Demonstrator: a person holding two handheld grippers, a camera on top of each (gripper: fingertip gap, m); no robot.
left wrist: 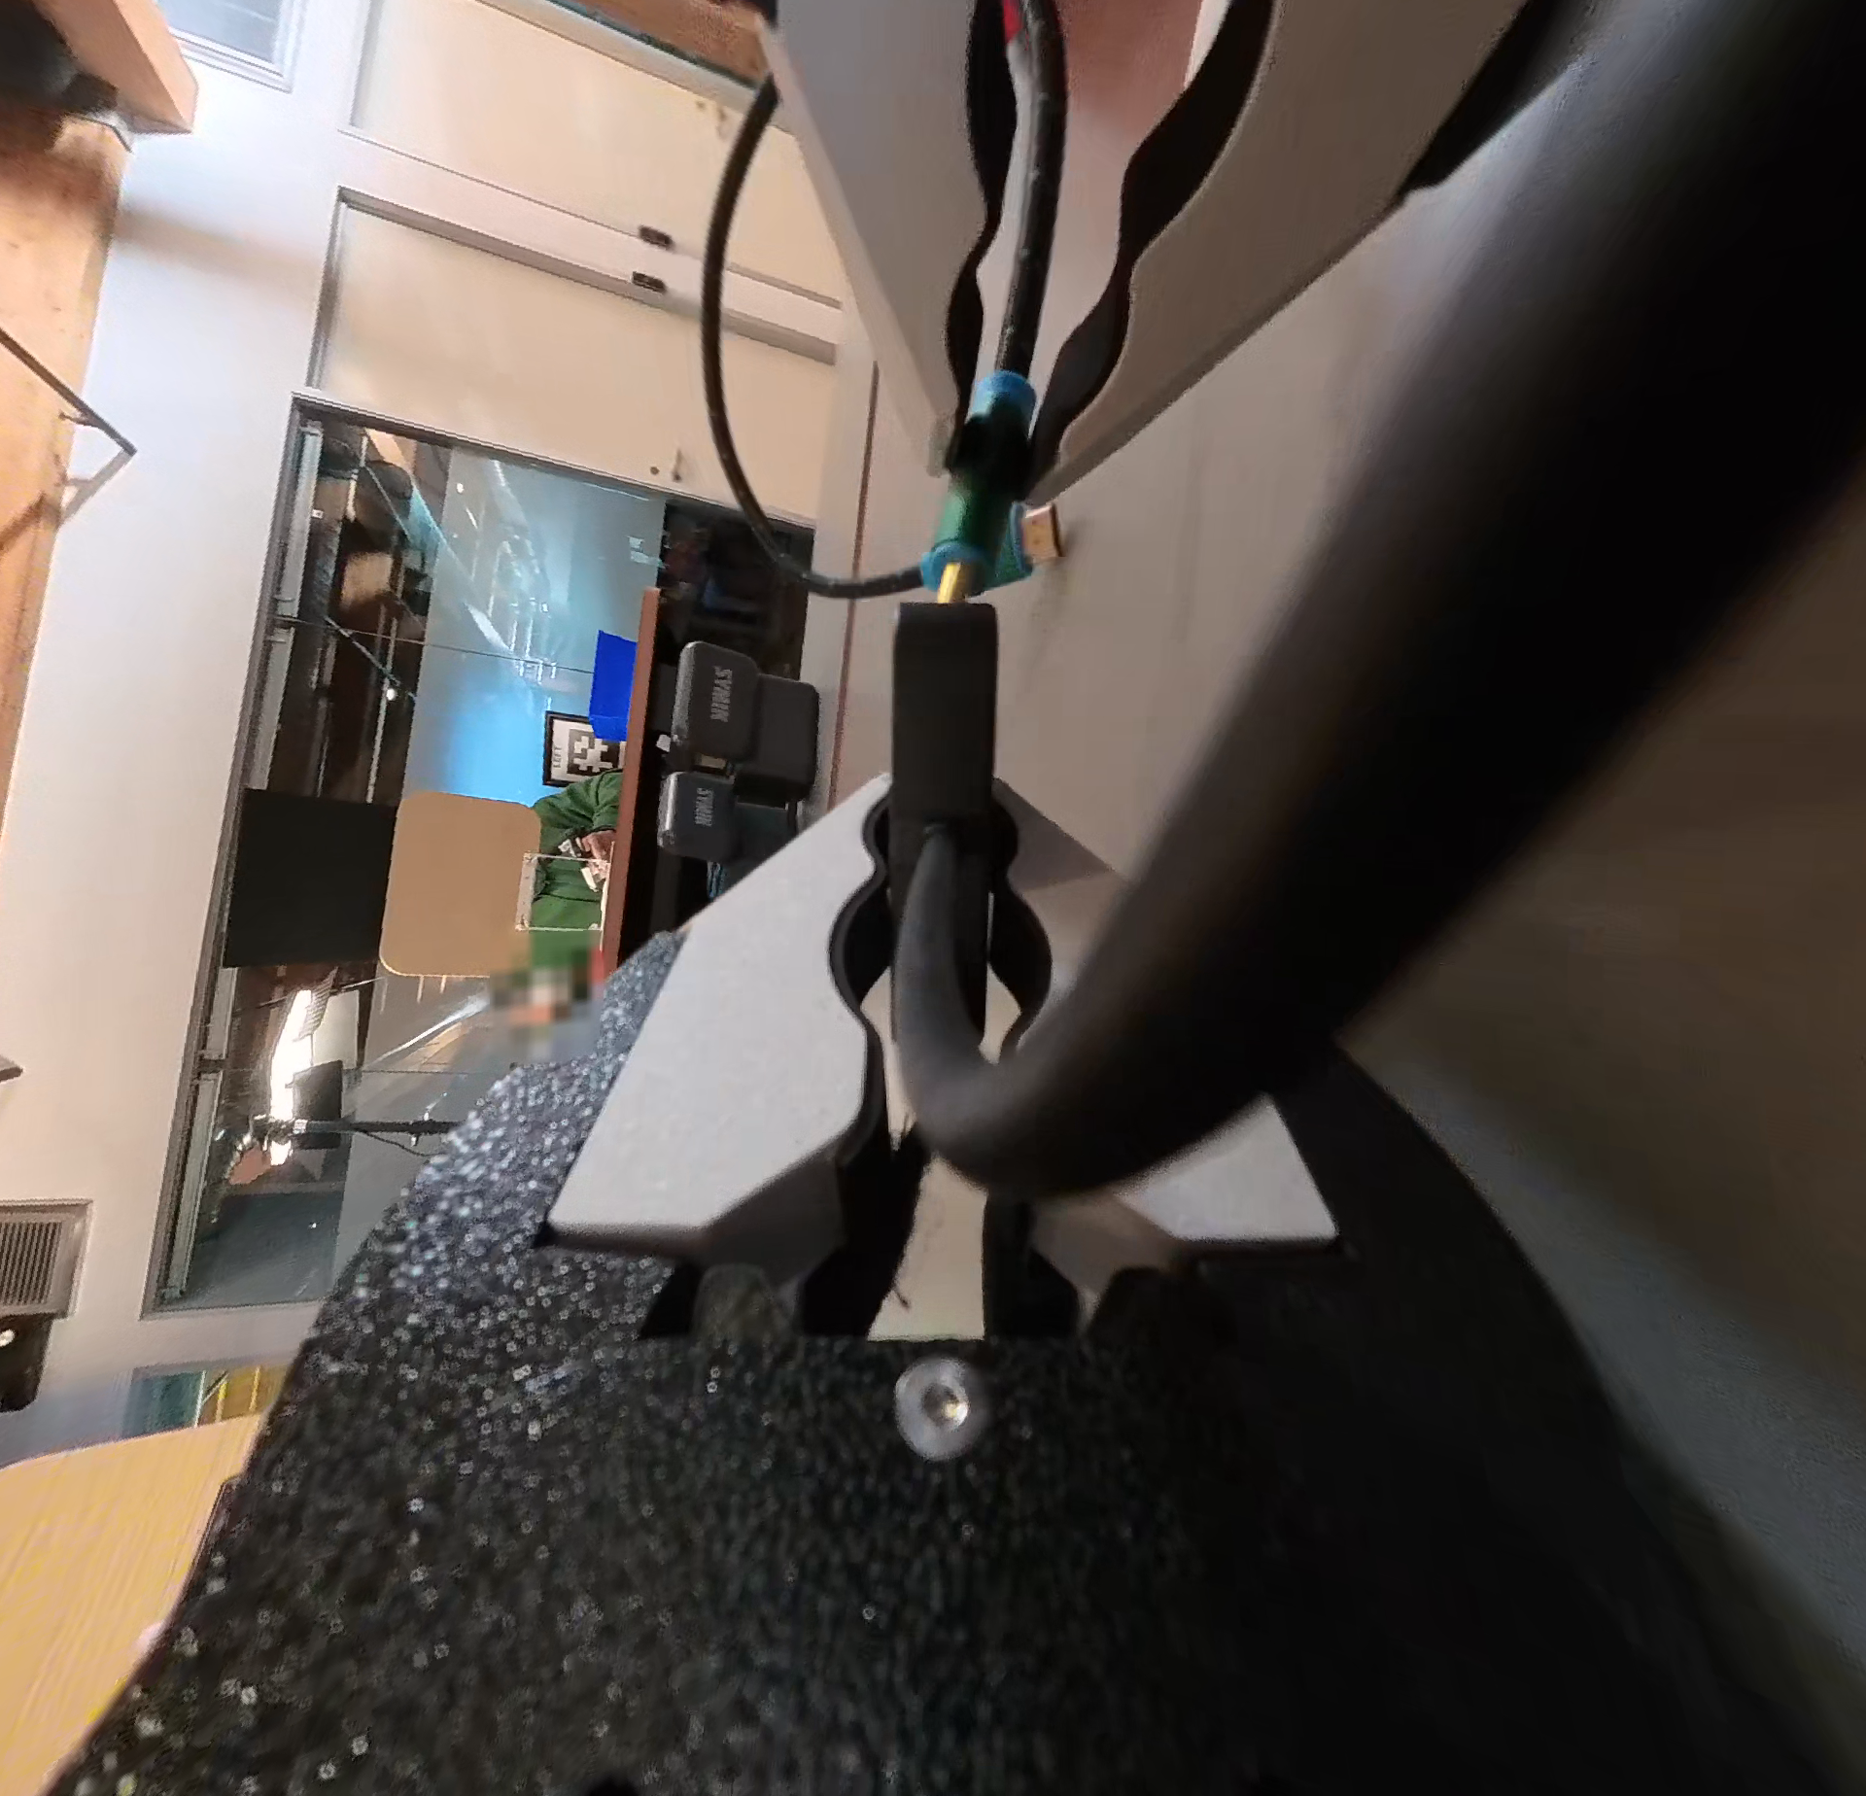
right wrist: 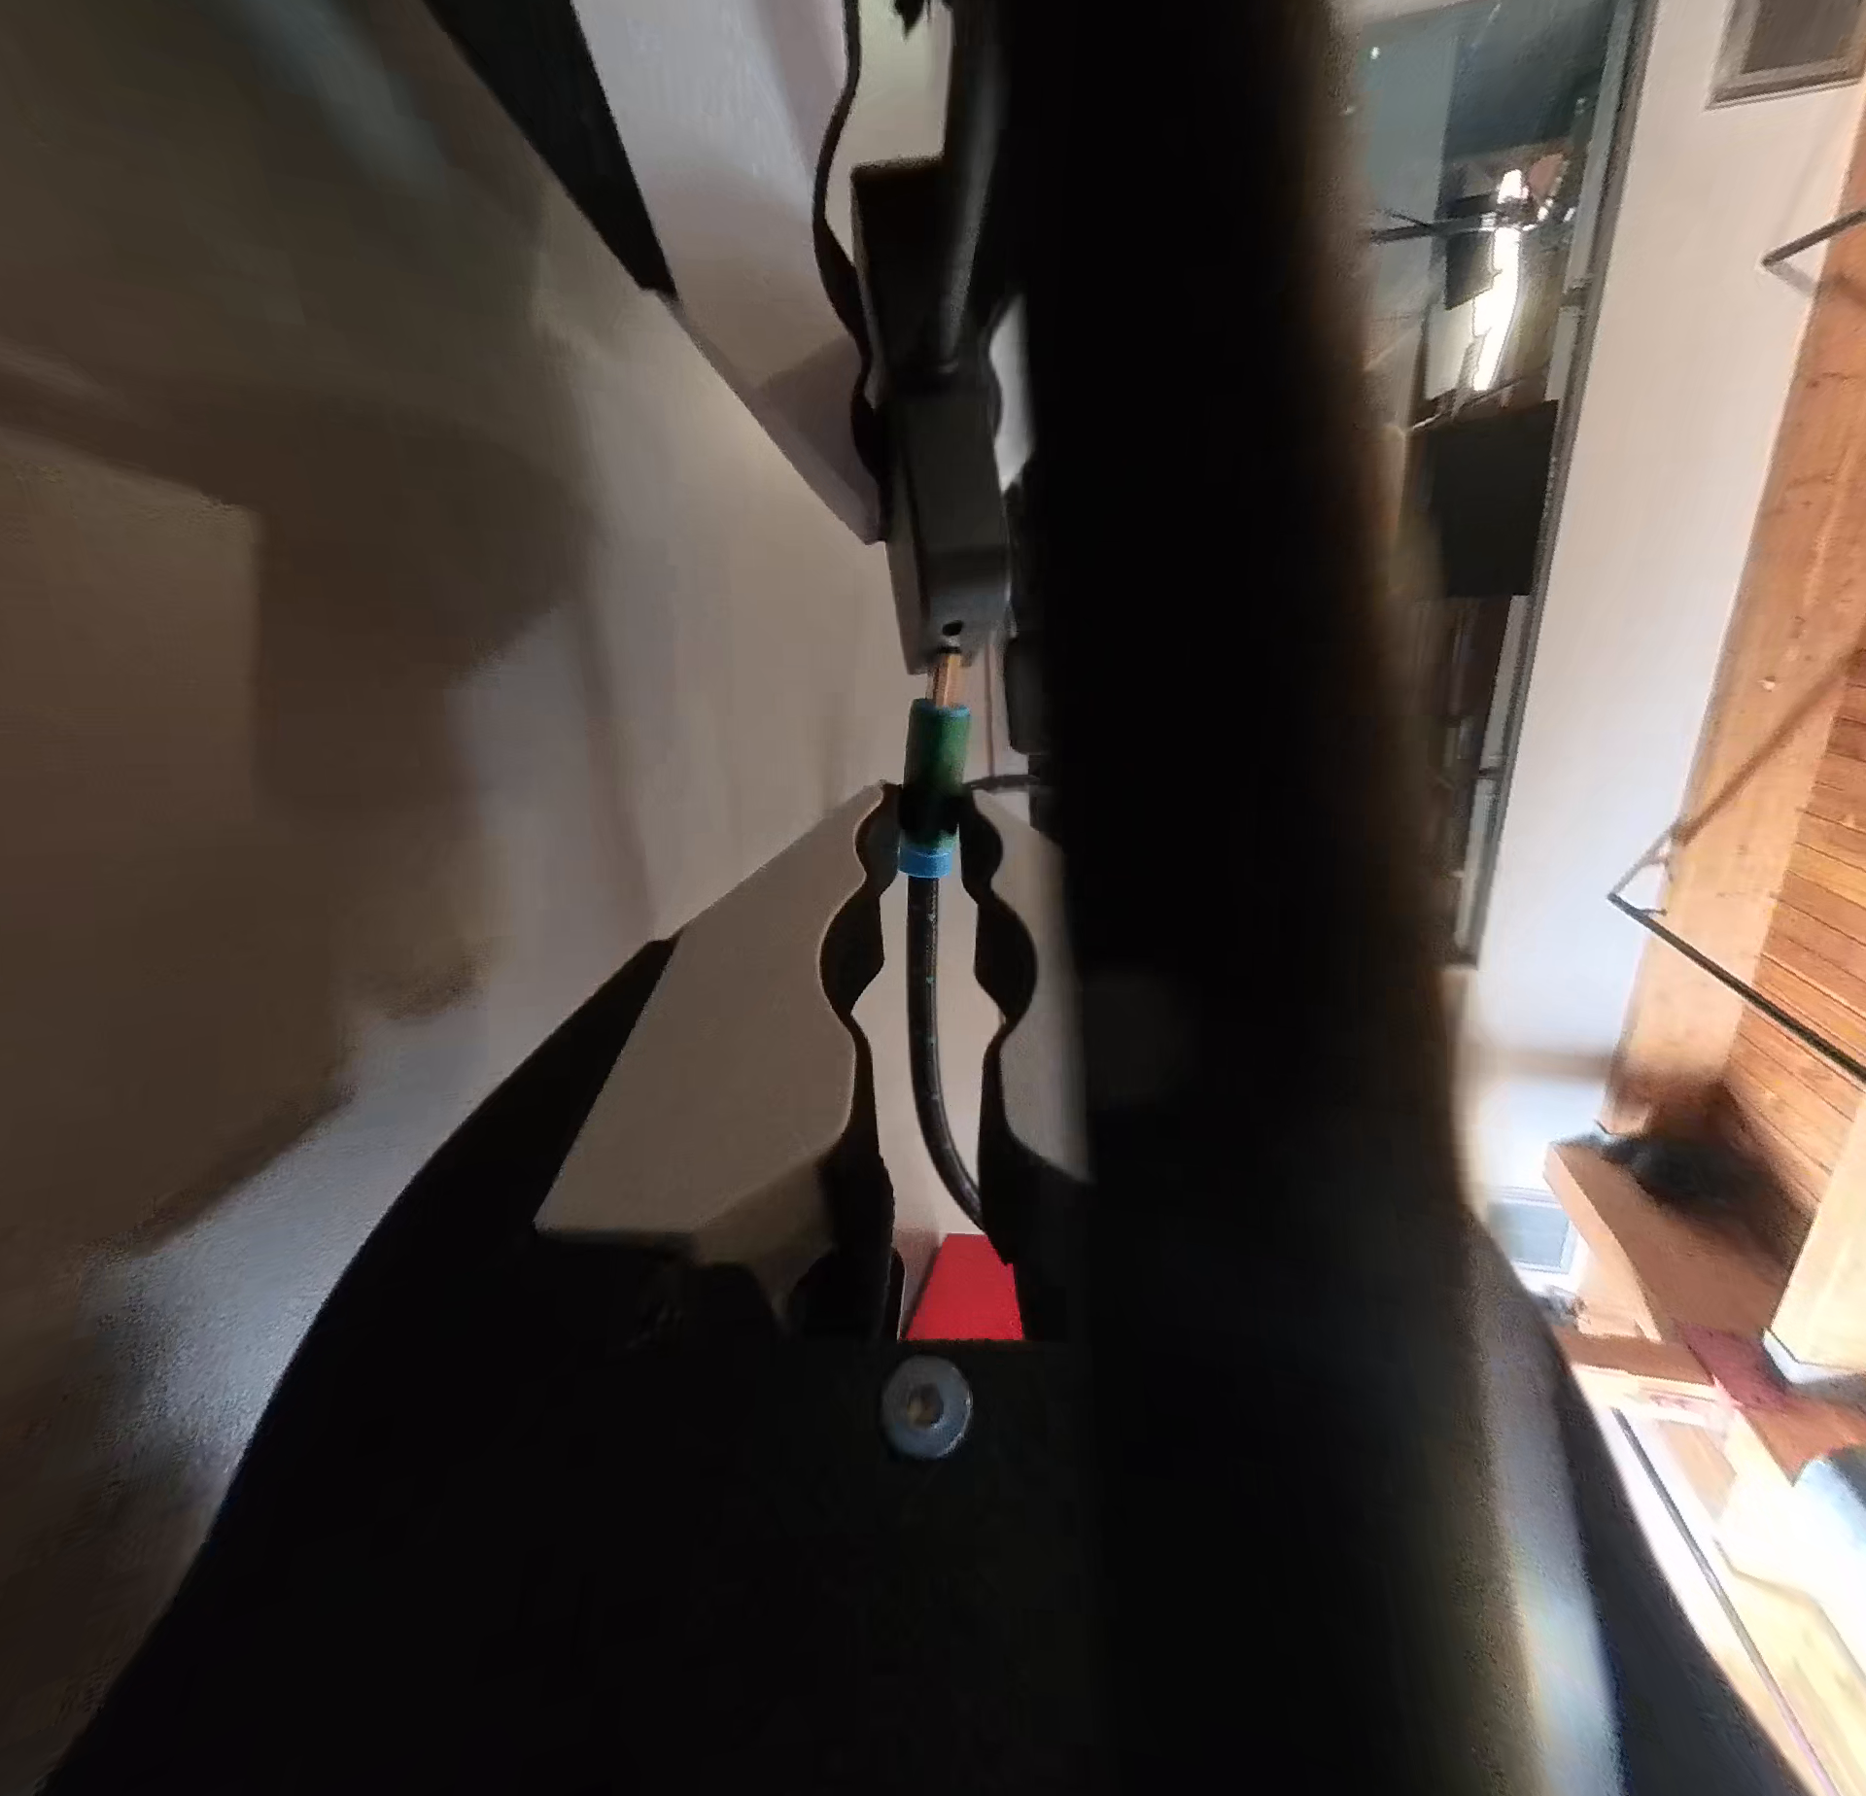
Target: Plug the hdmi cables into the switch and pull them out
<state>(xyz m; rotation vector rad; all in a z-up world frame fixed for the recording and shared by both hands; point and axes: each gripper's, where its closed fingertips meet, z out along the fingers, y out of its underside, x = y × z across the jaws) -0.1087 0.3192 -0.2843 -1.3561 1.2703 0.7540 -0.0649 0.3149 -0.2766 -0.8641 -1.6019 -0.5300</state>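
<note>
Right tongs (right wrist: 927,829) clamp the green plug (right wrist: 934,748), tip toward the switch (left wrist: 944,708) left tongs (left wrist: 941,839) clamp.

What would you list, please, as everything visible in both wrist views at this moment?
green HDMI plug: one, green body with a blue collar, gold tip meeting the black connector, held by the right gripper.
black connector: one, black, held by the left gripper, thick cable curving off behind.
second green plug: one, gold tip, loose beside the first.
thin black cables: two, looping from the green plugs.
left gripper: grey fingers shut on the connector.
right gripper: fingers shut on the plug.
</note>
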